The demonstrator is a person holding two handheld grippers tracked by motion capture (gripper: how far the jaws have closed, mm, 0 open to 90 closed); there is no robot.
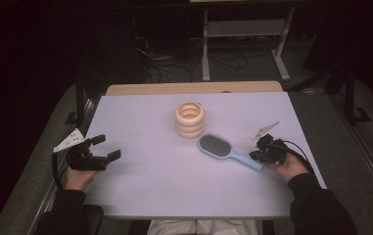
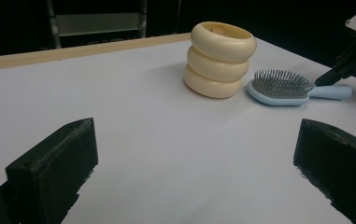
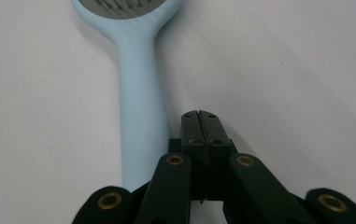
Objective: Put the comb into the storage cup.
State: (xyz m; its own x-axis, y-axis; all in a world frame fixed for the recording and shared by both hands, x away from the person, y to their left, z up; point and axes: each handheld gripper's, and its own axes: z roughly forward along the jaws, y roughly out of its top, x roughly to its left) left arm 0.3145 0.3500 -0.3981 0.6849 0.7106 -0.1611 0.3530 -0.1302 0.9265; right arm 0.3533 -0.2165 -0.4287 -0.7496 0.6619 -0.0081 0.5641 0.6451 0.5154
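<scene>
From above, a light-blue plastic hairbrush [image 1: 228, 151] lies bristles-up just beside a cream holder of three stacked rings [image 1: 190, 119], the right gripper [image 1: 264, 147] at its handle end and the left gripper [image 1: 102, 147] well apart from the holder, jaws spread. The left gripper view agrees: both pads wide, nothing between. In the right gripper view the jaws meet empty beside the handle, so I reckon pressing on would nudge the hairbrush askew rather than grip it.

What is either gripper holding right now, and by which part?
Nothing. The right gripper is shut with nothing between its jaws, beside the blue hairbrush handle. The left gripper stands open over bare table.
</scene>
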